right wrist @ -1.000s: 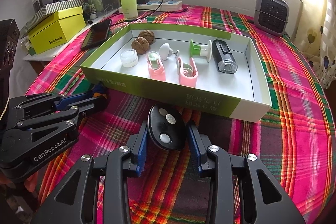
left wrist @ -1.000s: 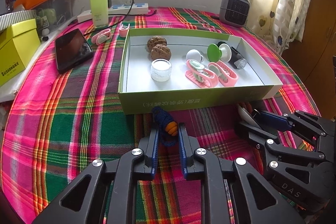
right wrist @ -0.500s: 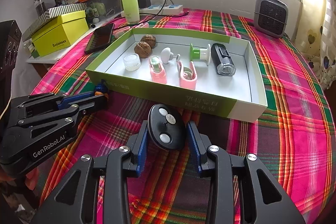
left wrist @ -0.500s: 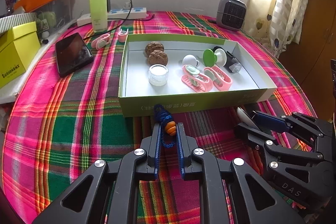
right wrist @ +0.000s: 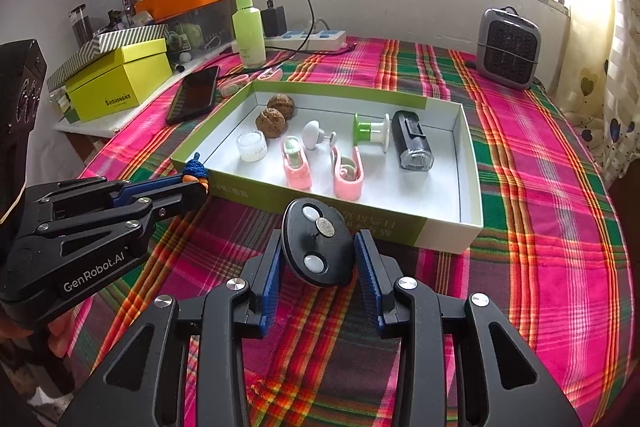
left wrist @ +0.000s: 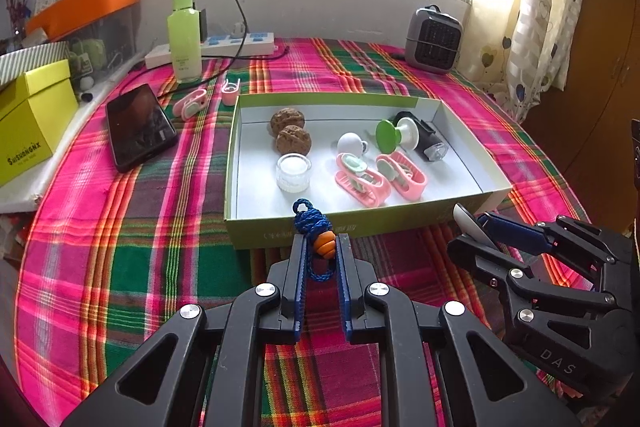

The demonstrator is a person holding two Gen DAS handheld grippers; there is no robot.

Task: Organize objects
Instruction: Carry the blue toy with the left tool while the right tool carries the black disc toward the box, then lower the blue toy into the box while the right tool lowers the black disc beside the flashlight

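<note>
My left gripper [left wrist: 320, 247] is shut on a blue cord charm with an orange bead [left wrist: 323, 243], held above the cloth just before the near wall of the green-and-white box [left wrist: 360, 223]. It shows at the left of the right wrist view [right wrist: 196, 179]. My right gripper [right wrist: 318, 247] is shut on a black oval disc with round studs [right wrist: 318, 247], held before the box's near wall [right wrist: 360, 215]. The box holds two walnuts [left wrist: 290, 131], a clear jar [left wrist: 293, 171], pink clips [left wrist: 380, 179], a white knob, a green-and-white spool and a black light [right wrist: 412, 141].
Left of the box lie a black phone [left wrist: 138, 125] and two pink clips [left wrist: 192, 103]. A green bottle [left wrist: 184, 31], a power strip, a yellow box [left wrist: 28, 119] and an orange bin stand at the back left. A small grey heater [left wrist: 434, 41] stands at the back right.
Both grippers have risen and drawn back a little from the box, each still holding its object. The box looks smaller and farther.
</note>
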